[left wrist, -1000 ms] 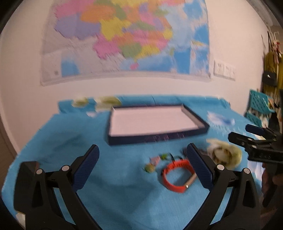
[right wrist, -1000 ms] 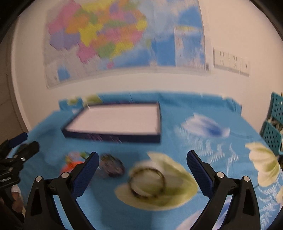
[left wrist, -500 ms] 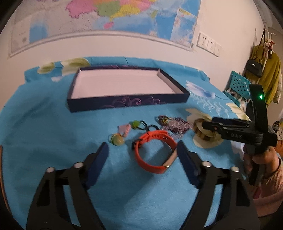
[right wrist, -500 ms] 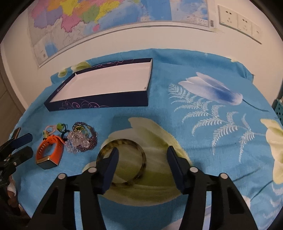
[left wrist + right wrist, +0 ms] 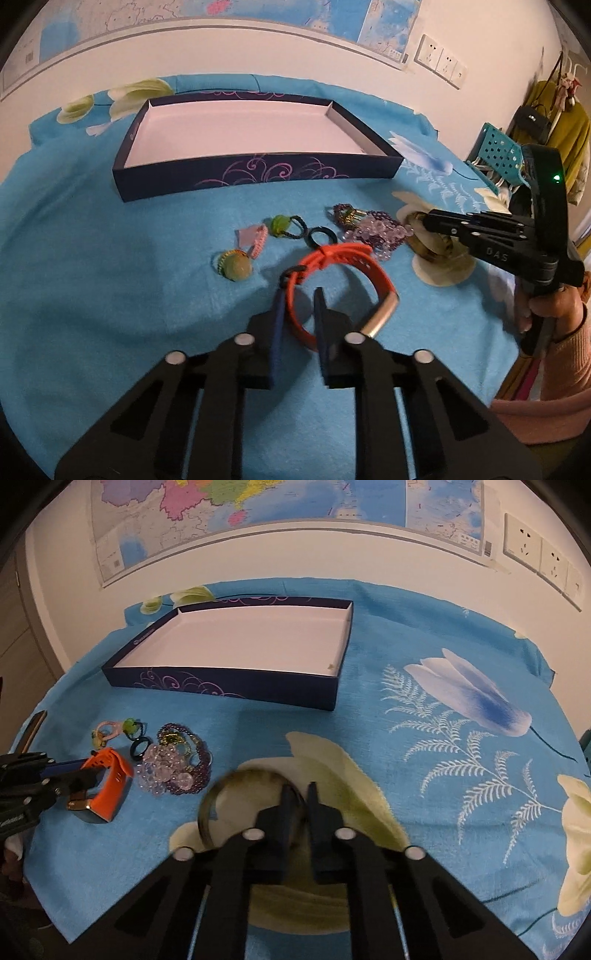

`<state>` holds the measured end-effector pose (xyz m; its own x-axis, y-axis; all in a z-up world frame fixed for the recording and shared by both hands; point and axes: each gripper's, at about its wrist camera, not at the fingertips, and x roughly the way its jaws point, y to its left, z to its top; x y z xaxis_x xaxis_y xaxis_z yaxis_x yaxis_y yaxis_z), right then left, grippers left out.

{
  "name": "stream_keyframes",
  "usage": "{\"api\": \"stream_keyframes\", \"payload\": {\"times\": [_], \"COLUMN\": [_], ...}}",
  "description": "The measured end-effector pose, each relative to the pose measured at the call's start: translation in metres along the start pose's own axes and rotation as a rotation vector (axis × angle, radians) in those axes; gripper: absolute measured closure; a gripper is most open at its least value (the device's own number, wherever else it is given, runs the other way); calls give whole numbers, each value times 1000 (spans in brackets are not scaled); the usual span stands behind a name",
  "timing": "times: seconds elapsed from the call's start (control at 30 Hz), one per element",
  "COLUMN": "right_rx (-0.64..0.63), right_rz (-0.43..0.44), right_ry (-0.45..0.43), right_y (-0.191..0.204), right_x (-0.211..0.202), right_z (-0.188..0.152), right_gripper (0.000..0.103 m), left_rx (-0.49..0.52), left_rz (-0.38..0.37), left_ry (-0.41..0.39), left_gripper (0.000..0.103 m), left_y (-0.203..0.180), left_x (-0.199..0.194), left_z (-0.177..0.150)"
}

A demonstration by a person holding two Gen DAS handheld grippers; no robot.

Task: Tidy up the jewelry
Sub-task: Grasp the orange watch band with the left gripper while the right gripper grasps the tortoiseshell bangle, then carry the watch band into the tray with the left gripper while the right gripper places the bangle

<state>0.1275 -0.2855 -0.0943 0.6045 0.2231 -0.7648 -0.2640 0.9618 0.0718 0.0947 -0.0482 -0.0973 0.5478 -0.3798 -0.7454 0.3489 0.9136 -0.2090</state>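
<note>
Since the left gripper (image 5: 300, 295), its jaws just closing, had clamped the orange band (image 5: 343, 266) and the right gripper (image 5: 300, 792) the mottled bangle (image 5: 221, 794), both on the blue cloth (image 5: 110, 277), a straight, level lift toward the empty box (image 5: 236, 642) looked wisest.

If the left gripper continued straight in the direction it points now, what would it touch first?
Probably nothing new: the left gripper is already shut on the orange wristband. Straight beyond lies the blue cloth, then perhaps the small black ring; depth is unclear.

White letters "DAS" read on the black plastic right gripper (image 5: 424, 221) body at three o'clock, wall map (image 5: 258, 509) print illegible
</note>
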Motion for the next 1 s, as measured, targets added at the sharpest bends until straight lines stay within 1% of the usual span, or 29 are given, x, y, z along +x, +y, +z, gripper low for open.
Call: {"api": "stream_keyframes", "payload": {"times": [0.03, 0.1, 0.17, 0.3, 0.47, 0.57, 0.77, 0.8, 0.9, 0.97, 1.0], "right_rx": [5, 19, 37, 64, 61, 49, 42, 45, 45, 52, 52], "right_rz": [4, 21, 41, 65, 99, 100, 106, 101, 84, 90, 78], "right_ry": [-4, -12, -32, -76, -134, -161, -188, -192, -193, -182, -177], "right_y": [-1, -2, -5, -9, -9, -7, -8, -9, -12, -13, -14], "right_x": [-1, -4, -10, -23, -32, -32, -15, -11, 5, 17, 25], "right_z": [0, -1, -1, 5, 26, 42, 82, 89, 111, 125, 133], "right_gripper": [98, 98, 98, 98, 98, 97, 97, 97, 97, 97, 97], "left_rx": [3, 19, 38, 54, 69, 62, 49, 40, 32, 23, 22], "left_rz": [7, 18, 28, 5, -2, -8, 46, 54, 77, 89, 91], "left_ry": [2, 1, -3, -13, -65, -101, -186, -194, -219, -223, -225], "left_gripper": [95, 97, 98, 98, 97, 97, 97, 97, 97, 97, 97], "left_y": [1, -1, -4, -4, -4, 1, 20, 27, 37, 45, 49], "left_x": [0, -1, -2, -8, -24, -33, -44, -43, -38, -33, -29], "left_z": [1, 3, 4, 10, 23, 35, 77, 88, 106, 119, 127]}}
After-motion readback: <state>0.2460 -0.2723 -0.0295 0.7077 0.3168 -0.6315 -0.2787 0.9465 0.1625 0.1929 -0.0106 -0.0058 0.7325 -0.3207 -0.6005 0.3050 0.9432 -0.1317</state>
